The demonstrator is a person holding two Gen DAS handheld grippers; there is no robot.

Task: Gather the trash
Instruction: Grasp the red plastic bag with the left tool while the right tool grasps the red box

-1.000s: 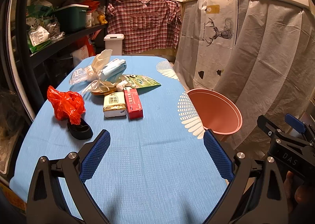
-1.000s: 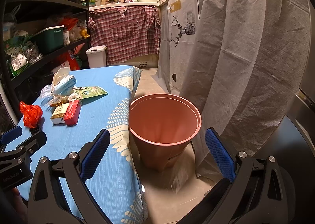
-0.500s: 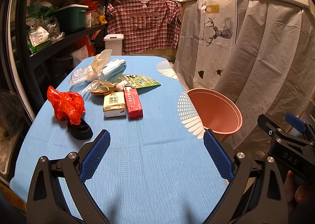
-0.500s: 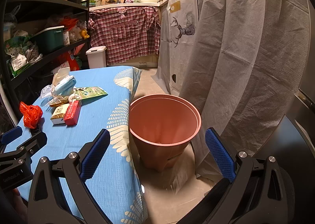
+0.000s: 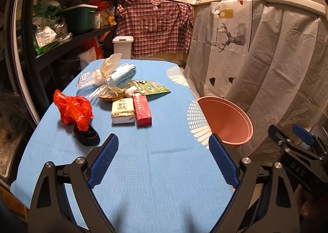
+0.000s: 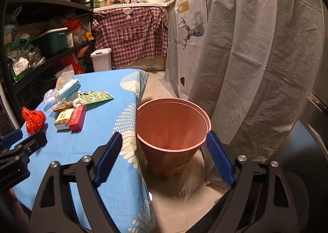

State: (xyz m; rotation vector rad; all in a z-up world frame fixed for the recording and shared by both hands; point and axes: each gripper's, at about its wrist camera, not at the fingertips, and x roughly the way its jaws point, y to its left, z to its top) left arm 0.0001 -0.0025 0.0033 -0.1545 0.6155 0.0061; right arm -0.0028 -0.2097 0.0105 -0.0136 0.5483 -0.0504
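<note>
From the left wrist, the left tool (image 5: 163, 147) hung over the blue surface (image 5: 155, 171) with its jaws wide and nothing between them; they had just been closing a little. The trash lay farther up the surface: a red plastic bag (image 5: 72, 111) next to a black thing (image 5: 87, 135), a pale box (image 5: 123, 111) touching a red box (image 5: 142, 112), a green packet (image 5: 151, 87), and blue masks (image 5: 123, 75) on a heap of clear wrap. The pink bin (image 5: 231, 120) stood off the right edge.

From the right wrist, the right tool (image 6: 163, 147) hung in front of the pink bin (image 6: 174, 126) on the floor, jaws wide and holding nothing, and they too had just been closing a little. The trash sat on the blue surface (image 6: 61, 147) to the left of the bin
</note>
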